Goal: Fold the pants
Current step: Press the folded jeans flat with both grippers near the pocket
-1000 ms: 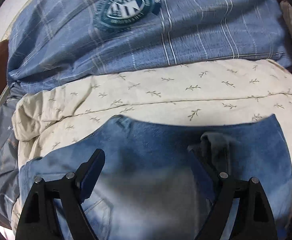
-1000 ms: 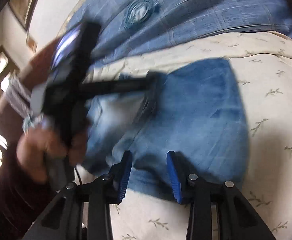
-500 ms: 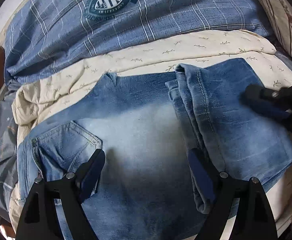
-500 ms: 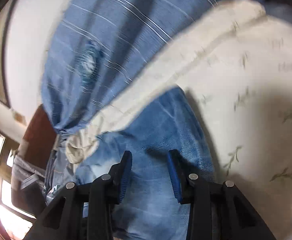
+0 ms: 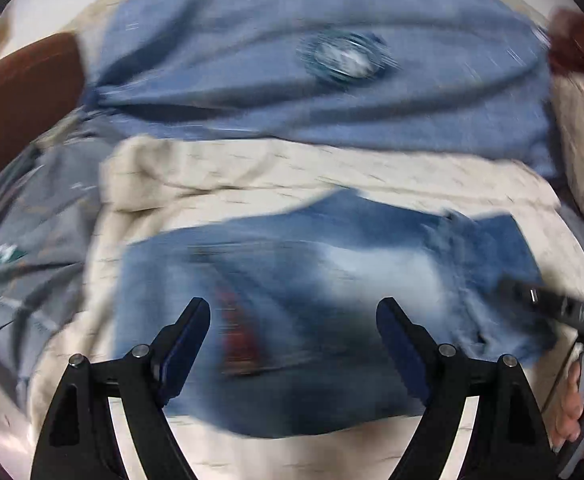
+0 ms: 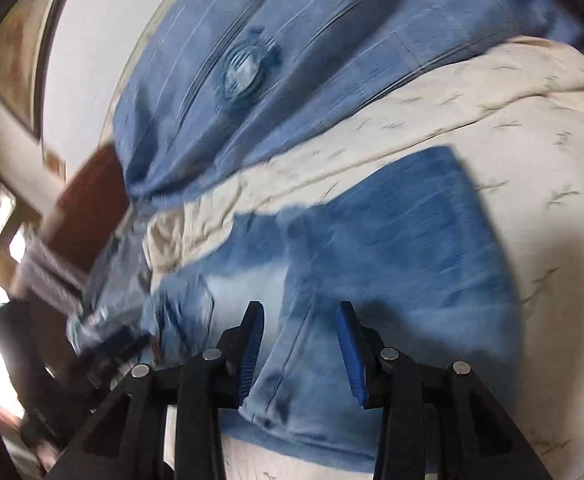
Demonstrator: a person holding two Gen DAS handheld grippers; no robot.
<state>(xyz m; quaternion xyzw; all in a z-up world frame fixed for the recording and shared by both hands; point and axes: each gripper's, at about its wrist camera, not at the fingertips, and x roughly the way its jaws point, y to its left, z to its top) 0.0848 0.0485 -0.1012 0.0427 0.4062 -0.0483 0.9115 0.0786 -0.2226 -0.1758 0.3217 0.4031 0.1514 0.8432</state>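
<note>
the folded blue jeans lay on a cream sheet printed with small sprigs, on the bed. beyond the sheet lay a blue plaid cover with a round badge. the left tool hung over the jeans with its fingers spread wide, pinching nothing. the right tool also stood parted above the denim, holding nothing. both views were blurred. in the left view, a hand showed at the right edge.
</note>
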